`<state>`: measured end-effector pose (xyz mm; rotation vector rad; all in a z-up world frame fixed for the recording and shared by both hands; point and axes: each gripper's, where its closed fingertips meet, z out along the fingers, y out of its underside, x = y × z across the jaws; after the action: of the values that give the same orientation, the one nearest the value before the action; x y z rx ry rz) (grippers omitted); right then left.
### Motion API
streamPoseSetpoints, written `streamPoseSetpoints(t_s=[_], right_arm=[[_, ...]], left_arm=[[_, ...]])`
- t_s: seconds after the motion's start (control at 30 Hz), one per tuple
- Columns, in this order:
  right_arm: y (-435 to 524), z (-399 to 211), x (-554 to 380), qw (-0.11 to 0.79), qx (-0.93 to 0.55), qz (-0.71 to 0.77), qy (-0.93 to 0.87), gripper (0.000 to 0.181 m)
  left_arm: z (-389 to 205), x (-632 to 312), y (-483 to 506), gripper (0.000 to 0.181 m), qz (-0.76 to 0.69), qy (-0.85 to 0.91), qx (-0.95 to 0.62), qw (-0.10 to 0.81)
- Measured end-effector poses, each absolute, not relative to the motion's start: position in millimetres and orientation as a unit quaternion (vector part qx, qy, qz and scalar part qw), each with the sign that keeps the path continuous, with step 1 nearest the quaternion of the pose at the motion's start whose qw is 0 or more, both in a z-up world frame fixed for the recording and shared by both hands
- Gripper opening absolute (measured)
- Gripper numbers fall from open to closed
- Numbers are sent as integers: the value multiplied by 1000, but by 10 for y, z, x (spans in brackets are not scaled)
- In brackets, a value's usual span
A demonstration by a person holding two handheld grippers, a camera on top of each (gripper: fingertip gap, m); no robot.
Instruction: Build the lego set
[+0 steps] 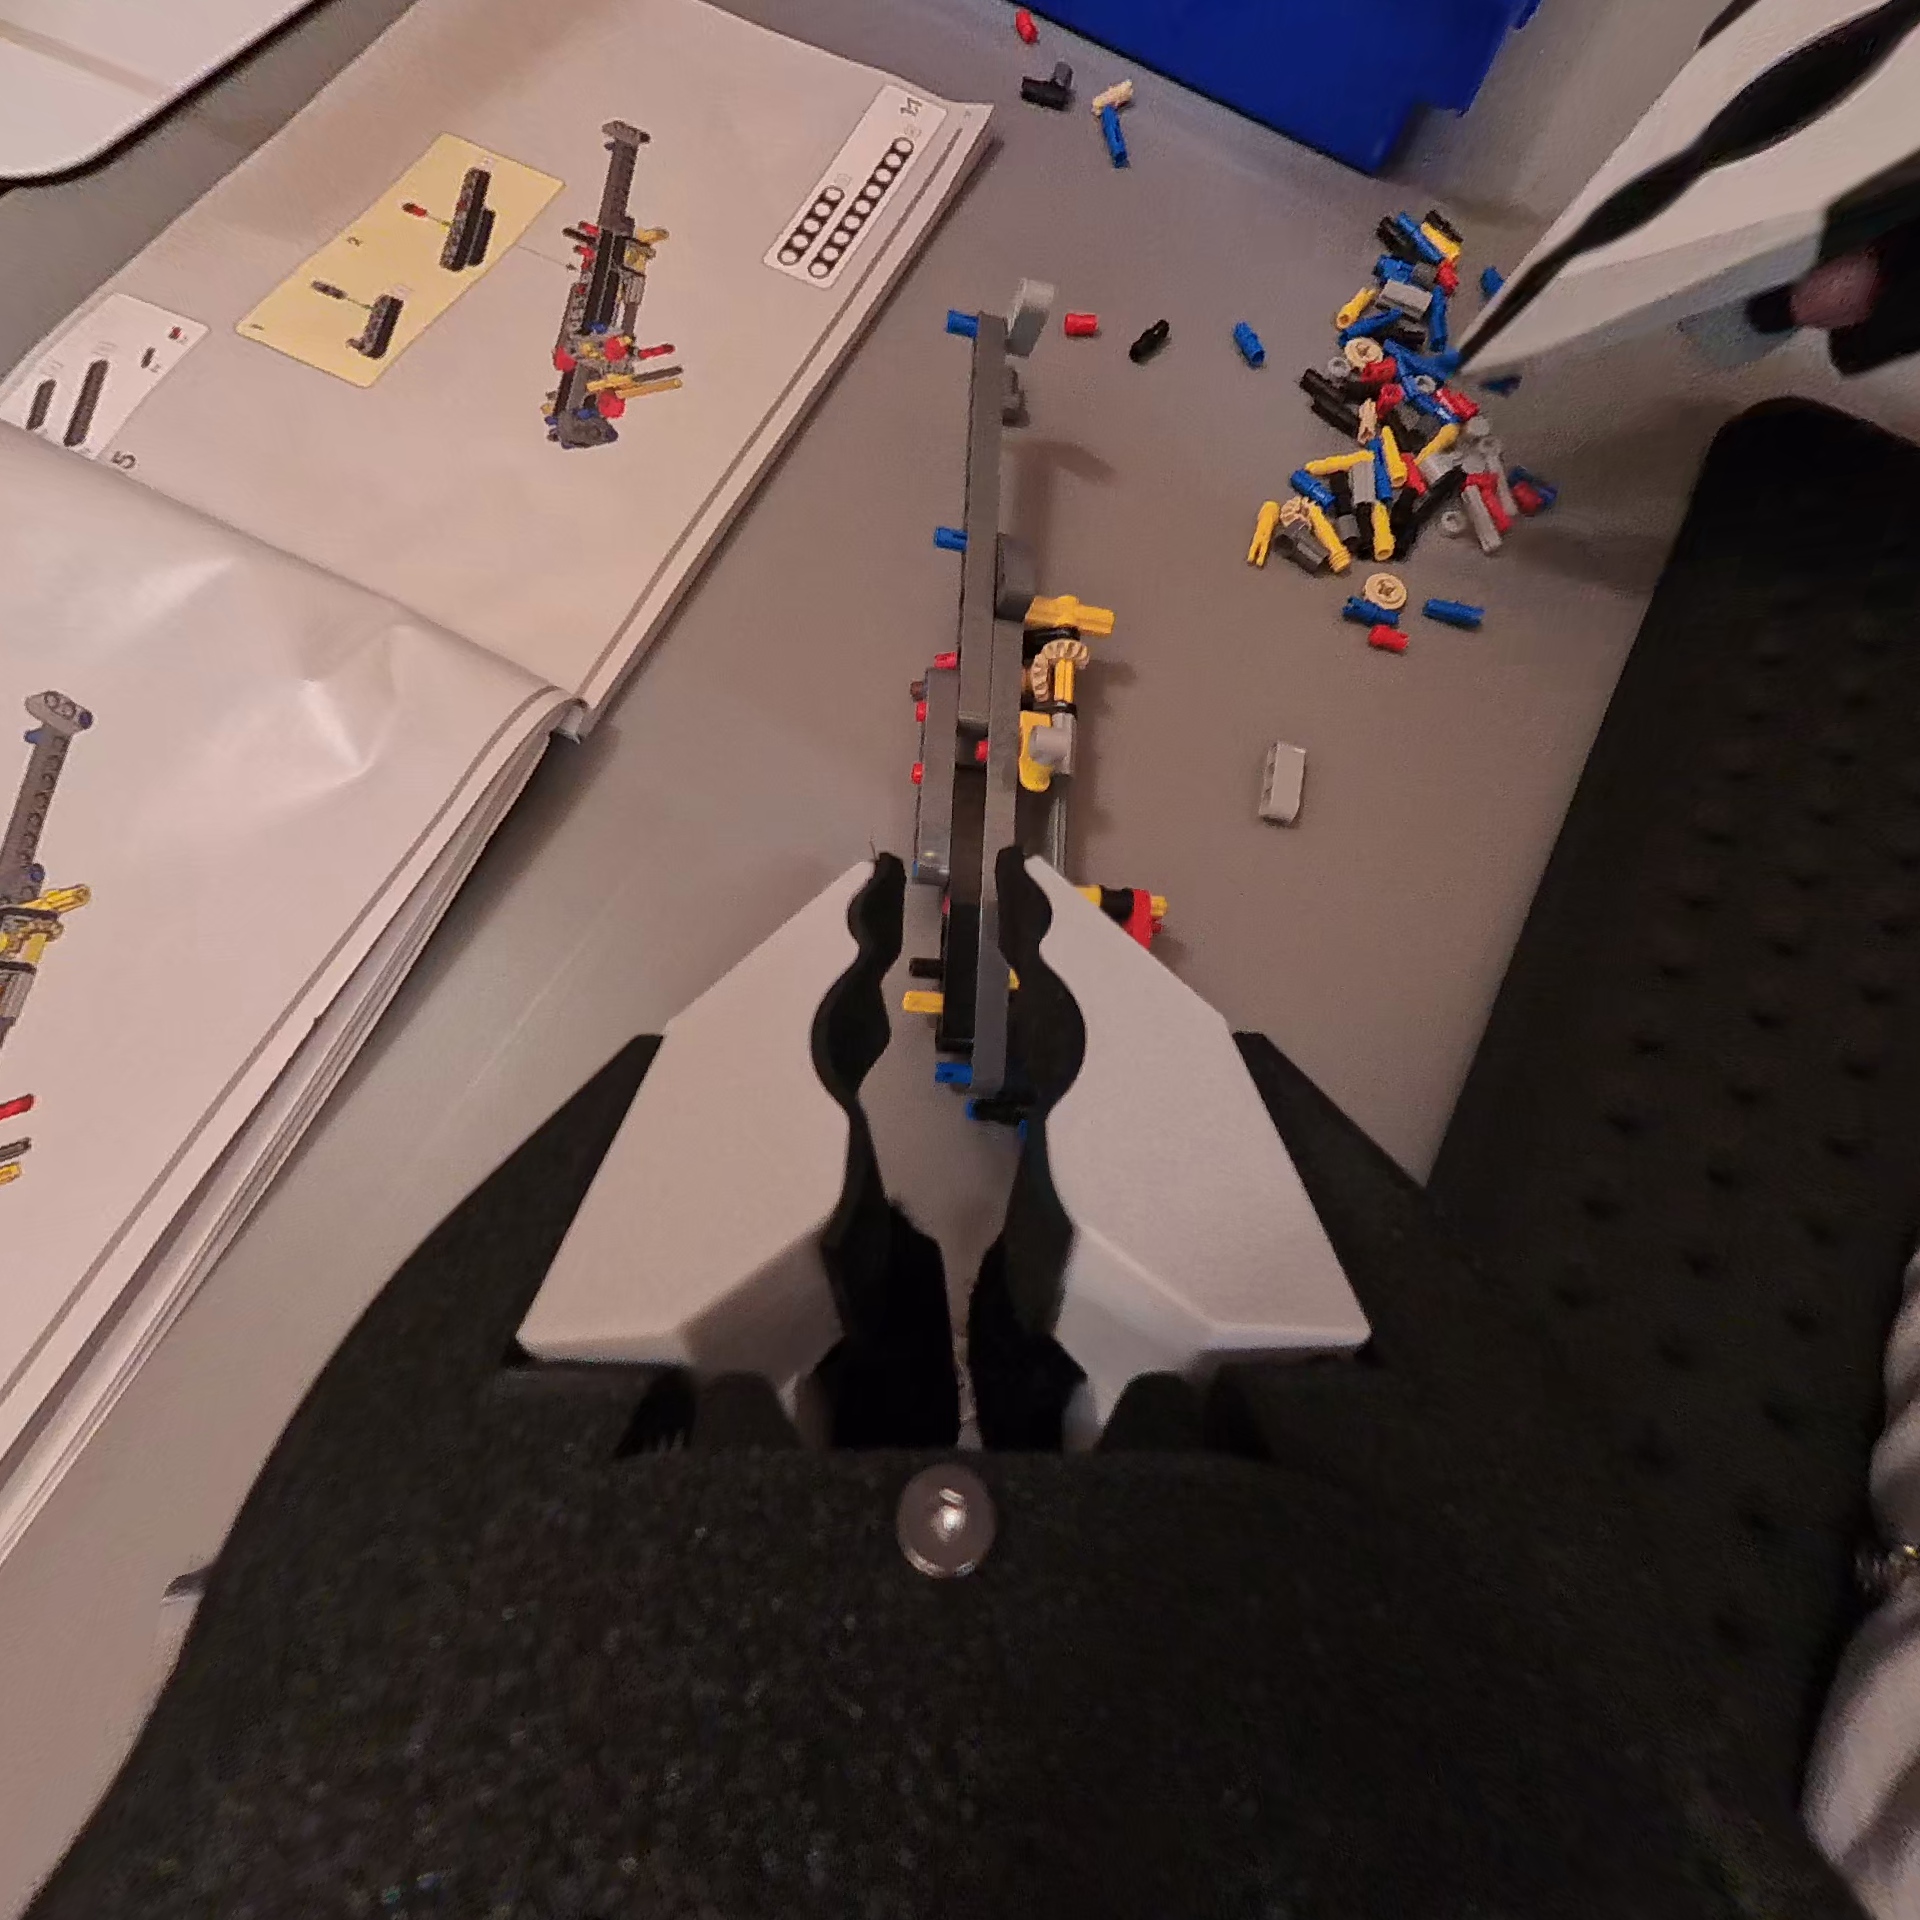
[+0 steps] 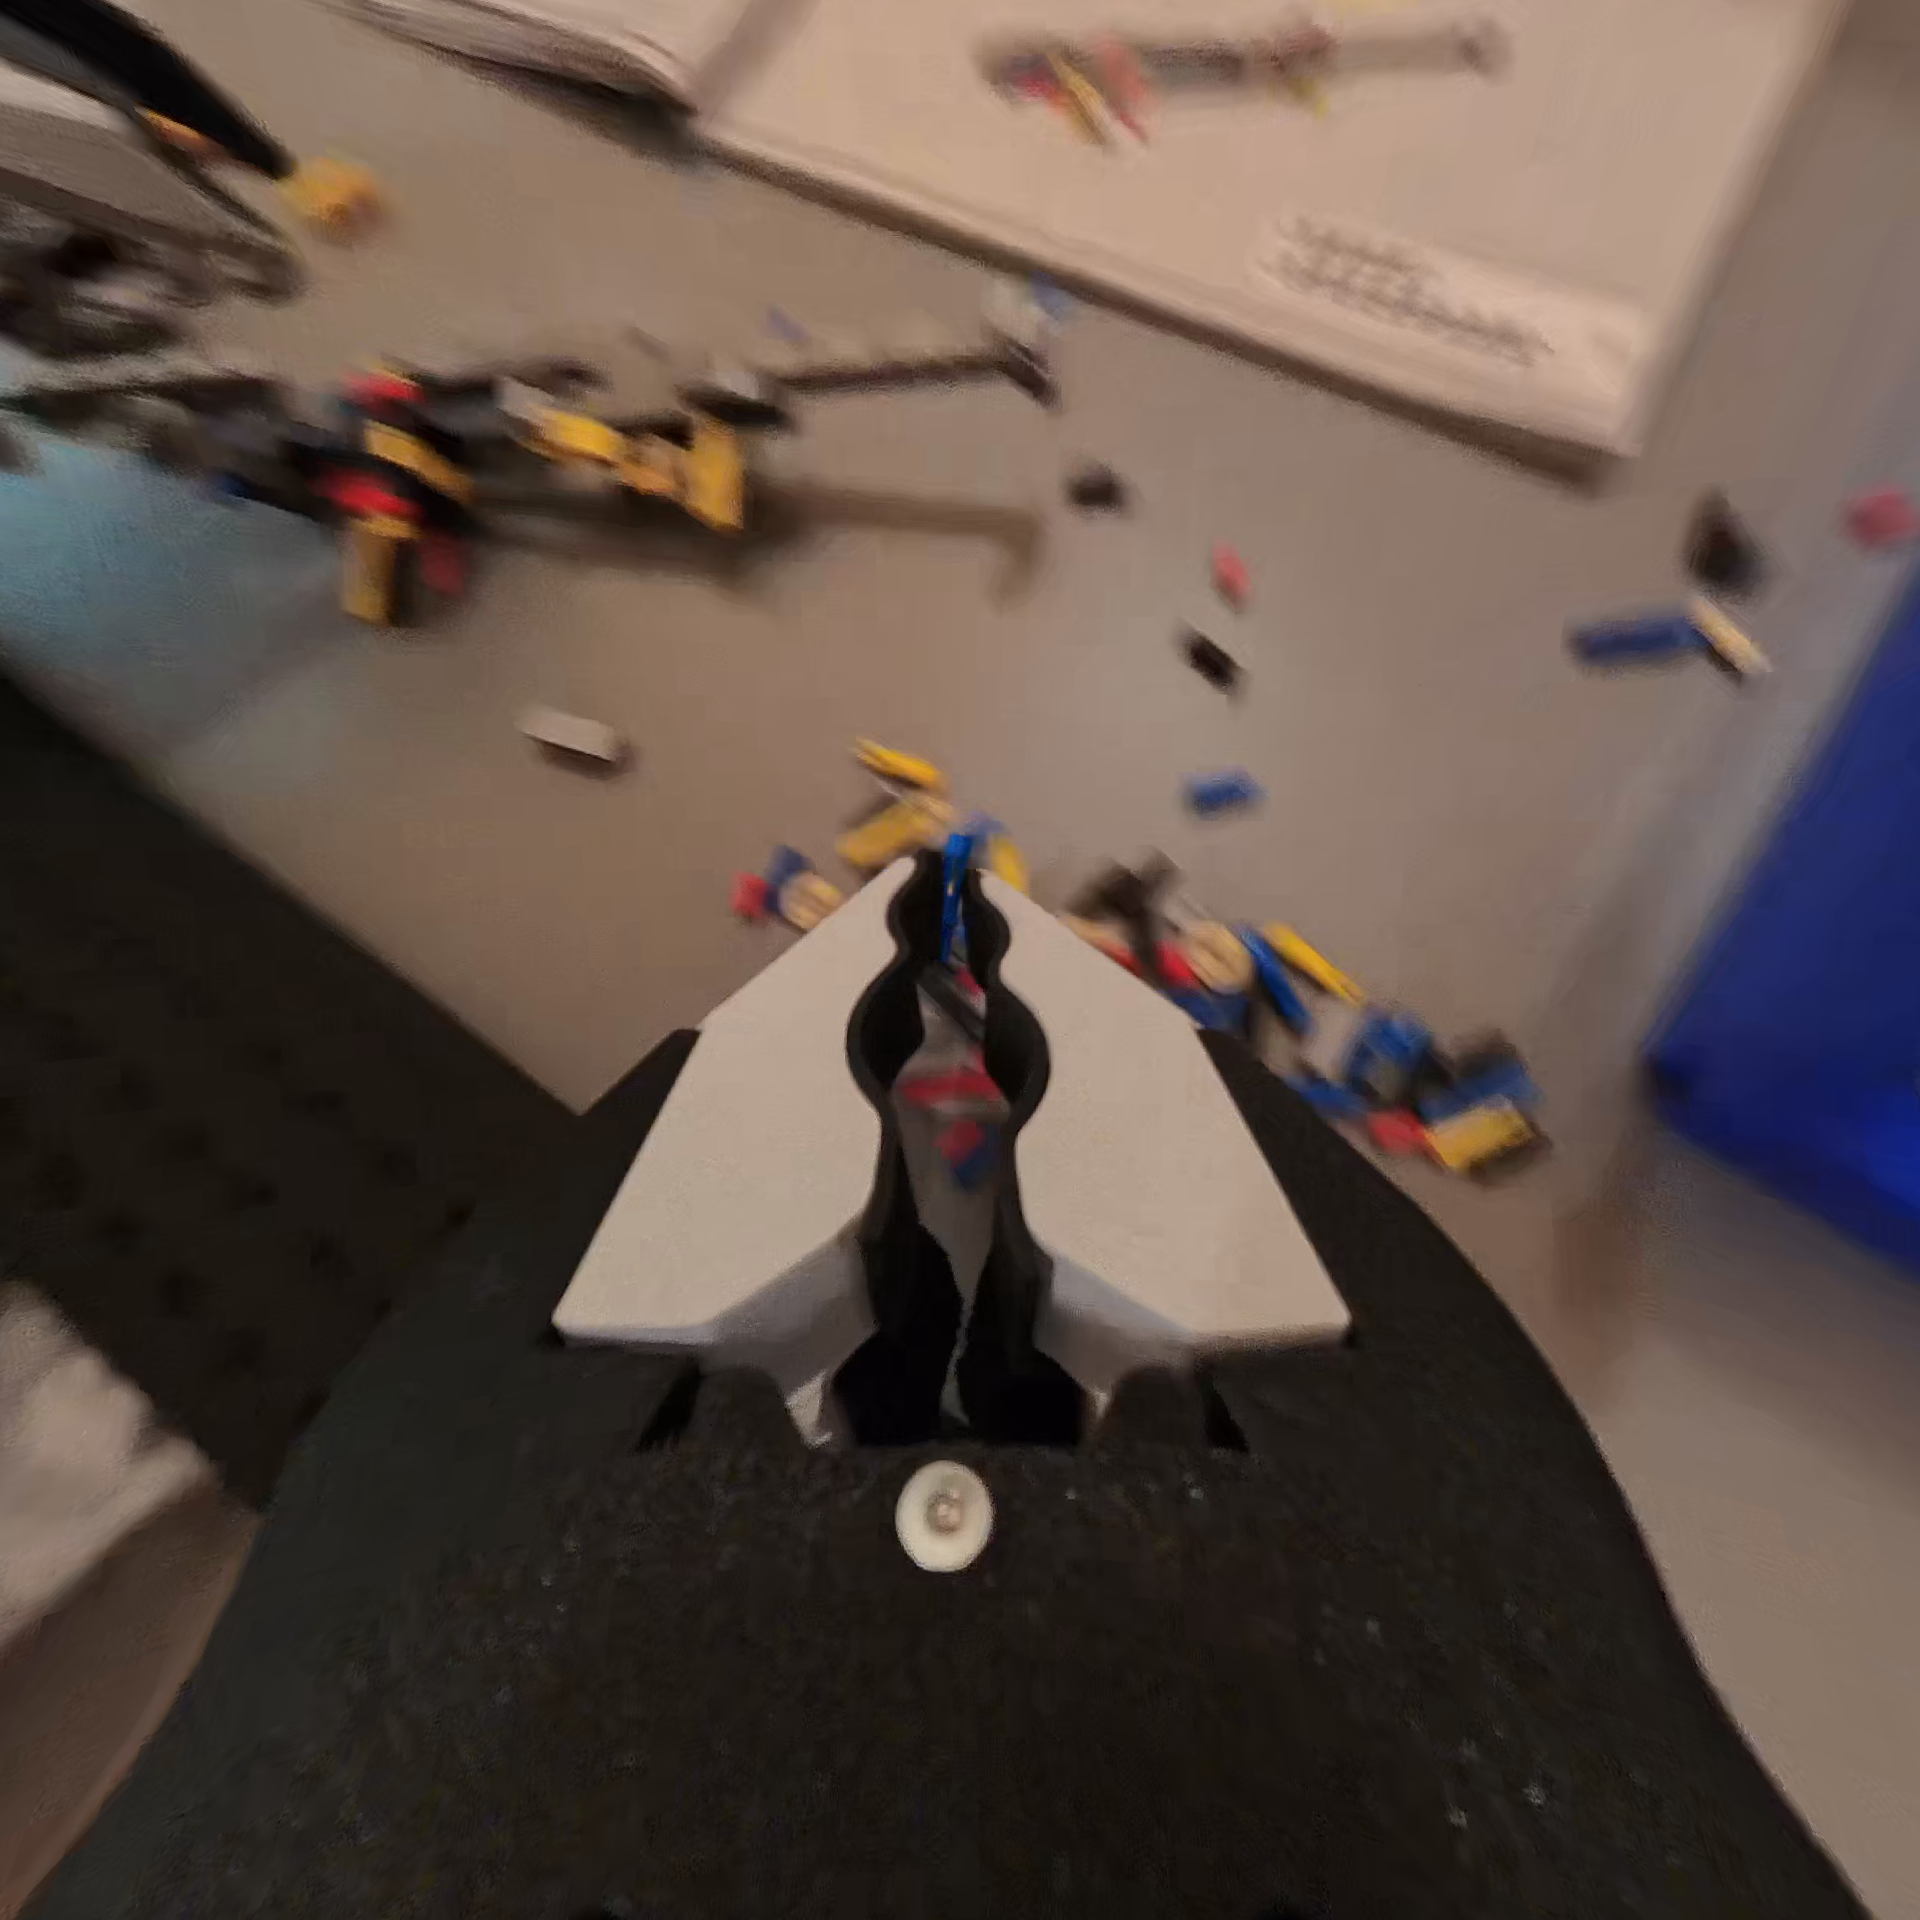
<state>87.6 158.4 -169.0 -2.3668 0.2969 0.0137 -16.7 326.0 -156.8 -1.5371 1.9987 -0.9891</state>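
The lego assembly point(image 1: 982, 665) is a long dark grey beam with yellow, red and blue parts, lying on the grey table. My left gripper point(image 1: 945, 868) is shut on its near end, jaws on either side of the beam. The assembly also shows, blurred, in the right wrist view point(image 2: 540, 447). My right gripper point(image 2: 948, 862) is shut on a small blue pin point(image 2: 954, 894) and holds it above the pile of loose pins point(image 2: 1299, 997). The right gripper's tip also shows in the left wrist view point(image 1: 1475, 353) over the same pile point(image 1: 1403, 416).
An open instruction booklet point(image 1: 416, 436) lies to the left of the assembly. A blue bin point(image 1: 1299, 73) stands at the back. A loose grey piece point(image 1: 1283, 781) lies right of the assembly. Single pins point(image 1: 1148, 338) are scattered beyond it. A black dotted mat point(image 1: 1714, 935) lies at right. About 20 cm separates my left fingertips from my right.
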Motion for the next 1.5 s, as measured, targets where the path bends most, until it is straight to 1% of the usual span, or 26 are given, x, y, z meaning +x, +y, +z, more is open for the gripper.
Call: streamPoseSetpoints(t_s=[0.03,0.1,0.2,0.27,0.37,0.43,0.57,0.63,0.73,0.8,0.9,0.97,1.03,1.2,1.5], right_arm=[[1768,-1640,675,384,-919,33,82,2],[2063,-1676,329,384,-919,76,34,3],[2291,-1912,264,354,-934,50,4,3],[2404,-1981,246,349,-935,54,-13,3],[2533,-2012,171,349,-933,81,-26,3],[2564,-2066,145,338,-937,81,-38,3],[2585,-2101,144,336,-937,87,-50,4],[2600,-2033,204,350,-931,96,-36,19],[2610,-1856,452,385,-918,91,5,25],[2591,-1839,624,388,-918,70,30,30],[2631,-1943,592,375,-924,70,22,30],[2677,-2039,528,361,-930,68,9,29],[2731,-2063,464,360,-931,69,-2,21],[2895,-2004,386,370,-926,76,-7,16],[3150,-2058,251,359,-929,94,-13,17]], left_arm=[[-1586,-180,3267,16,-354,722,-556,212],[-1640,-220,3275,16,-346,725,-562,200],[-1723,-323,3311,19,-331,728,-572,183],[-1760,-417,3342,22,-328,726,-578,175],[-1799,-578,3338,31,-335,729,-575,160],[-1832,-688,3266,44,-343,744,-555,145],[-1915,-737,3183,54,-353,758,-529,145],[-2001,-720,3185,54,-335,768,-525,152],[-2104,-672,3197,48,-305,779,-521,167],[-2109,-632,3191,43,-304,777,-523,176],[-2109,-610,3169,42,-311,776,-519,178],[-2108,-615,3176,35,-311,779,-515,177],[-2109,-630,3180,34,-310,782,-512,175],[-2118,-706,3279,33,-288,786,-513,189],[-2047,-815,3571,36,-299,740,-565,207]])
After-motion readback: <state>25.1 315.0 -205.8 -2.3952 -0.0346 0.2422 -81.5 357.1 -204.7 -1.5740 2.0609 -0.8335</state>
